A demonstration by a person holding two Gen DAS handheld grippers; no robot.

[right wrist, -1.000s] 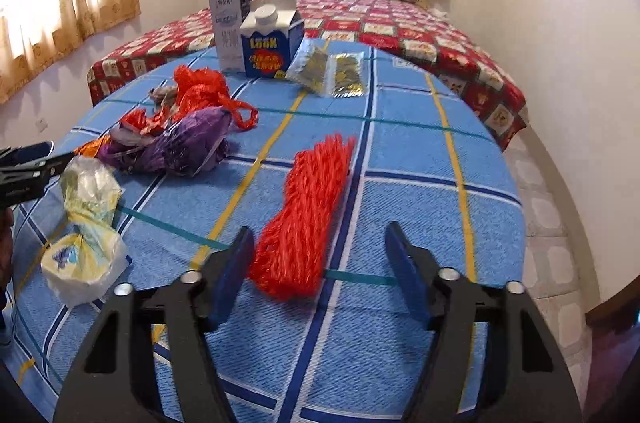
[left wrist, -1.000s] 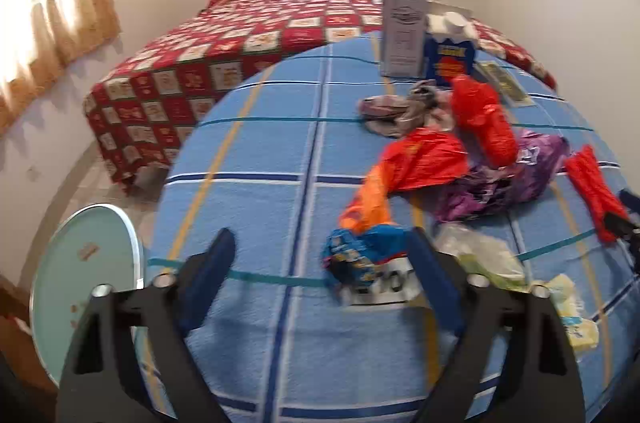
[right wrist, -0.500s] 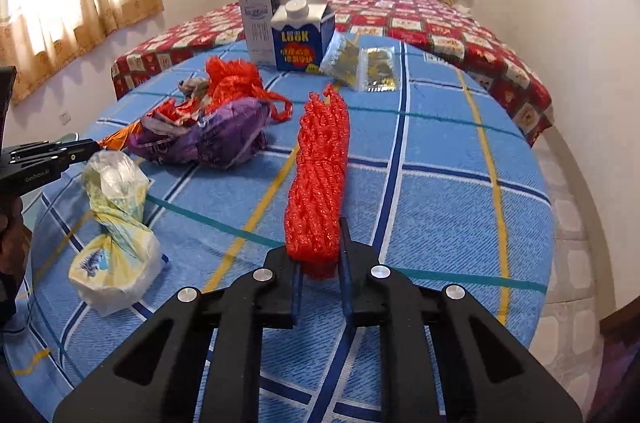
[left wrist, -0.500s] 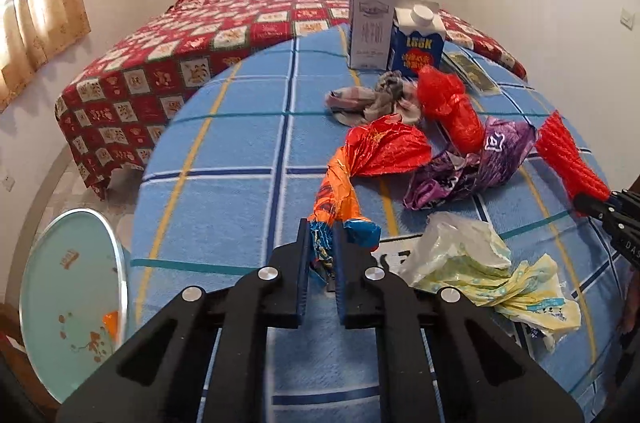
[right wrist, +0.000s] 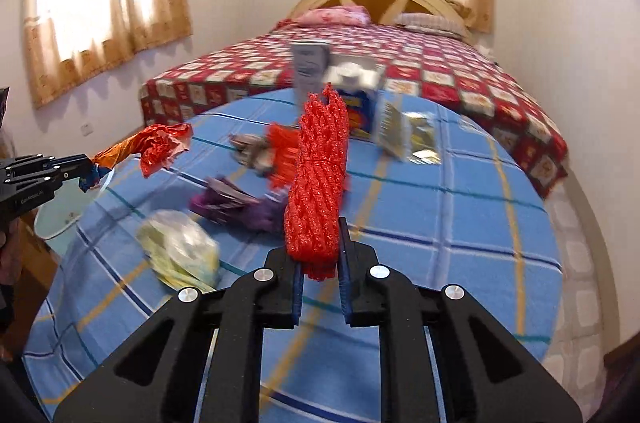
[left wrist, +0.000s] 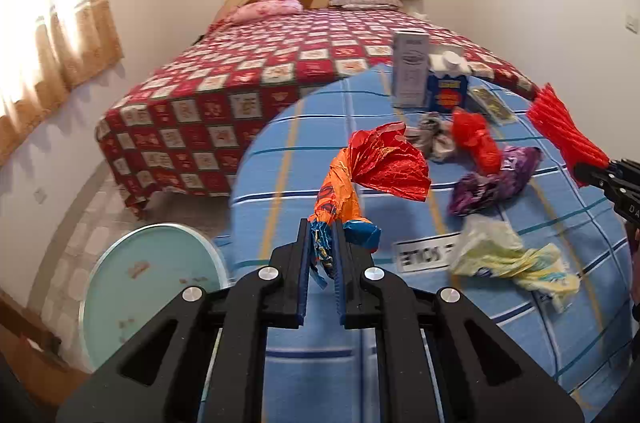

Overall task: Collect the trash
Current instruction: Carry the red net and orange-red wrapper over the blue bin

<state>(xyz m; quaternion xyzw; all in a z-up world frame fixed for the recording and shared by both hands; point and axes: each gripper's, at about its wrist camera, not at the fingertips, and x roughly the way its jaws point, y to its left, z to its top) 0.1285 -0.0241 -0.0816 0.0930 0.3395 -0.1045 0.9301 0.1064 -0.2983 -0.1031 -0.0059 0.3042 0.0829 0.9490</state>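
Note:
My left gripper (left wrist: pixel 322 235) is shut on the blue end of an orange and red foil wrapper (left wrist: pixel 376 163) and holds it lifted above the blue checked table (left wrist: pixel 304 375). It also shows at the left of the right wrist view (right wrist: pixel 160 143). My right gripper (right wrist: pixel 319 243) is shut on a red mesh net (right wrist: pixel 318 183), held up over the table; the net also shows at the right of the left wrist view (left wrist: pixel 564 131). A purple wrapper (left wrist: pixel 496 175), a yellow-white plastic bag (left wrist: pixel 508 255), a red bag (left wrist: pixel 476 139) and a grey crumpled wrapper (left wrist: pixel 434 139) lie on the table.
A grey carton (left wrist: pixel 410 71), a blue milk carton (left wrist: pixel 448 87) and gold sachets (left wrist: pixel 490 101) stand at the table's far side. A pale green round bin lid (left wrist: pixel 152 291) is on the floor left of the table. A bed with a red quilt (left wrist: pixel 248 91) lies beyond.
Both grippers went from open to shut on their items, then lifted them off the table; the foil wrapper and the red net now hang in the air.

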